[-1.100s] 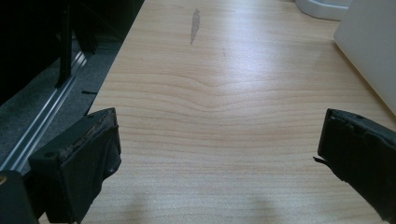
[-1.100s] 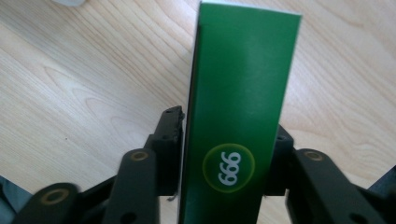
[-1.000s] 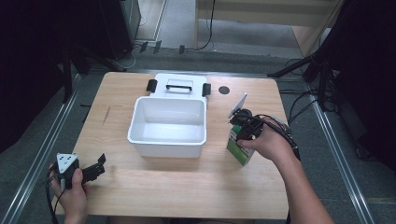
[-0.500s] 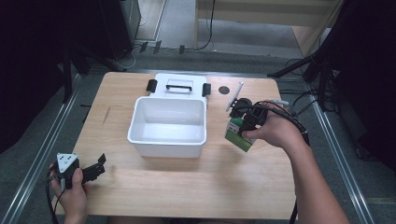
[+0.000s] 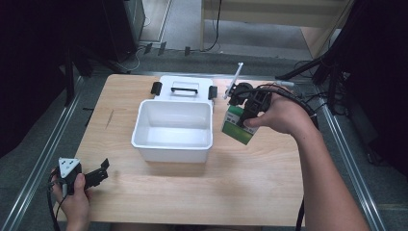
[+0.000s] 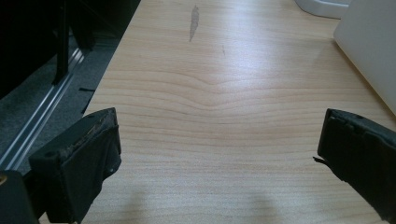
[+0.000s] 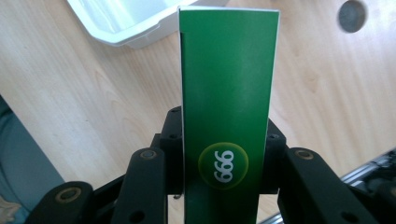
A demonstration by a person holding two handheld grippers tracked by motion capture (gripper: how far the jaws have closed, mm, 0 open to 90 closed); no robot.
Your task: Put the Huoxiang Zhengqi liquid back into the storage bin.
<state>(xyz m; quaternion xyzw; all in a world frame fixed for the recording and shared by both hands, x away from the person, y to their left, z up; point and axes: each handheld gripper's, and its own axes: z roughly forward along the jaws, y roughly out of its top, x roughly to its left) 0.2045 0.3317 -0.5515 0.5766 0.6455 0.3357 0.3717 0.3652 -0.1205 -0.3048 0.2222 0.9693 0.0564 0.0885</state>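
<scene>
A green carton with a yellow "999" badge hangs tilted above the table, just right of the white bin. My right gripper is shut on it. In the right gripper view the carton stands up between the jaws of that gripper, with a corner of the bin beyond it. My left gripper rests near the table's front left corner. It is open, and in the left gripper view the wide gap of the gripper holds only bare wood.
The bin is empty and its white lid with black clasps lies flat behind it. A dark round hole sits in the tabletop at the back right. Cables trail off the right edge. The bin's wall stands ahead-right of the left gripper.
My right gripper has lifted the green carton off the table and carried it farther back and slightly left, closer to the bin. The left gripper has not moved.
</scene>
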